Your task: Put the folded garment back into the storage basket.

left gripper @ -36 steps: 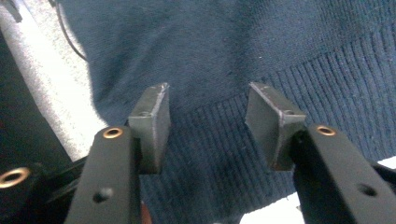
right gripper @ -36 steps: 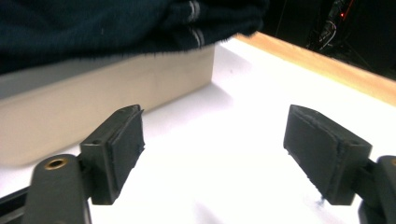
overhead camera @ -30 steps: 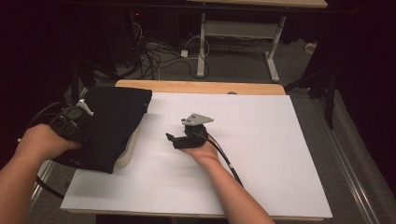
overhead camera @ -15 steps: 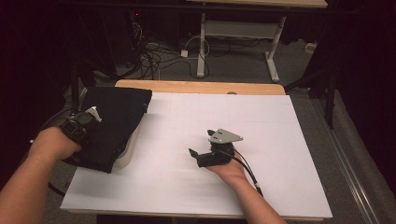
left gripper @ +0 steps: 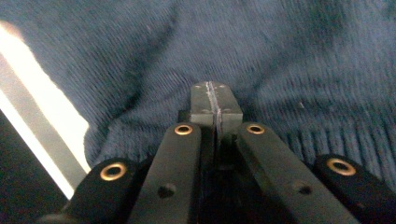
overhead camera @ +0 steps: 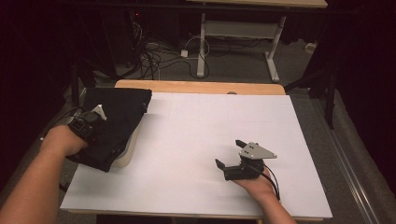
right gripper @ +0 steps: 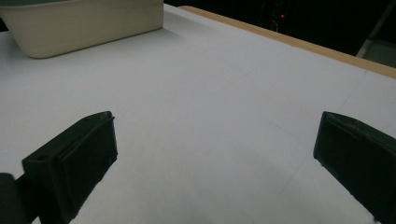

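Left gripper [overhead camera: 95, 115] on a dark blue knitted garment [overhead camera: 119, 116]; right gripper [overhead camera: 229, 156] apart on the white table [overhead camera: 196, 130].
Left jaws are closed, pads meeting, the knit directly beneath and ahead; the garment drapes a cream tub [right gripper: 88, 23]. Right jaws, having just opened, stand wide, holding nothing.

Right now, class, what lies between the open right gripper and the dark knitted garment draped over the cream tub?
Only bare white tabletop, seen in the high view.

A lab or test room: a white-topped work table [overhead camera: 196, 140] stands among dark surroundings, loose cables [overhead camera: 154, 60] tangle on the grey floor, and a metal-legged bench [overhead camera: 243, 28] sits behind.
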A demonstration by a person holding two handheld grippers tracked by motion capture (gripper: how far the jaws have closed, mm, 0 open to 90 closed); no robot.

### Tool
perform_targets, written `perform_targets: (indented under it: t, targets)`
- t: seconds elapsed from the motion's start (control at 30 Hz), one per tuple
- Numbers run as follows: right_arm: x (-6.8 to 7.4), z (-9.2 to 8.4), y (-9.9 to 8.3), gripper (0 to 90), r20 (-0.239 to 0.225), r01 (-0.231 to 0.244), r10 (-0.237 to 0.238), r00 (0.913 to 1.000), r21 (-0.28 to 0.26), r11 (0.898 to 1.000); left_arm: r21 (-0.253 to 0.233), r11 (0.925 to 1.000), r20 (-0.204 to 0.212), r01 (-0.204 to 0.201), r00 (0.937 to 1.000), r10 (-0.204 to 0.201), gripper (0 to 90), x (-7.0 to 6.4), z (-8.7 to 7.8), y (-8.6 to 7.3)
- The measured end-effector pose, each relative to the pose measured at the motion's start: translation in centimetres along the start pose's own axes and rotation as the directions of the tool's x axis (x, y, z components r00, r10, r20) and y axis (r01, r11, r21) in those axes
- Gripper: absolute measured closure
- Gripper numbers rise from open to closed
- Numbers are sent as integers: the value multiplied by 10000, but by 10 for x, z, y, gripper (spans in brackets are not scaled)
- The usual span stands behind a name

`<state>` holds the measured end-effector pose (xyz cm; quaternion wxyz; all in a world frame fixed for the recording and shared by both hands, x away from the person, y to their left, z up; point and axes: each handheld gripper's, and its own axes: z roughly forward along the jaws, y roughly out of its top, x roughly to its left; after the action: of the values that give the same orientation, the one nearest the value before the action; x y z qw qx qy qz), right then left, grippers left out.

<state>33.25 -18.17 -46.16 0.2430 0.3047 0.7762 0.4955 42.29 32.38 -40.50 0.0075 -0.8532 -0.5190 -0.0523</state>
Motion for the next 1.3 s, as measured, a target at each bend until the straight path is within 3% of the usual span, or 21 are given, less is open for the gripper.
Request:
perform_targets:
  t: [0.17,0.23,0.37,0.5,0.63,0.7,0.73,0.8,0.97,1.07,1.17,1.2,1.3]
  targets:
    - [-1,-15,-8,2,99,-19,20,9999,-50,10000,84,9999,316,82,9995,-85,874,3,10,7]
    - [0,-18,-10,2,100,4,-3,9999,-52,10000,319,9994,464,-121,9989,106,873,3,16,12]
    - [2,-21,-11,2,129,11,-10,9999,-118,9999,690,9975,825,-155,9965,98,873,4,26,20]
    - [5,-20,-10,2,86,114,-113,9999,-145,9998,798,9968,934,-85,9956,10,873,4,31,23]
    - [9,-18,-10,3,-2,256,-256,9997,-93,9996,490,9988,690,-6,9976,-28,871,4,23,21]
    - [10,-18,-10,3,3,294,-294,9996,-104,9995,9,10000,425,28,9991,-28,864,3,9,16]
    - [10,-18,-10,3,6,299,-299,9996,-107,9995,9,10000,425,28,9991,-28,863,3,9,16]
    - [10,-18,-11,3,34,297,-297,9996,-104,9995,-355,9994,260,23,9997,-14,863,0,-7,10]
    - [7,-19,-15,3,120,235,-234,9997,-49,9997,-917,9957,142,-126,9998,139,865,-10,-32,3]
    - [6,-21,-17,2,140,167,-167,9998,-25,9999,-1065,9940,204,-242,9994,266,865,-17,-38,2]
    - [5,-25,-19,2,248,122,-121,9996,-39,9999,-1042,9927,347,-610,9973,650,865,-30,-42,4]
    - [4,-26,-19,2,271,133,-131,9995,-57,9999,-958,9911,451,-930,9942,976,865,-39,-40,6]
    - [2,-30,-19,2,362,72,-68,9993,-107,9999,-782,9894,789,-1225,9885,1287,865,-49,-34,8]
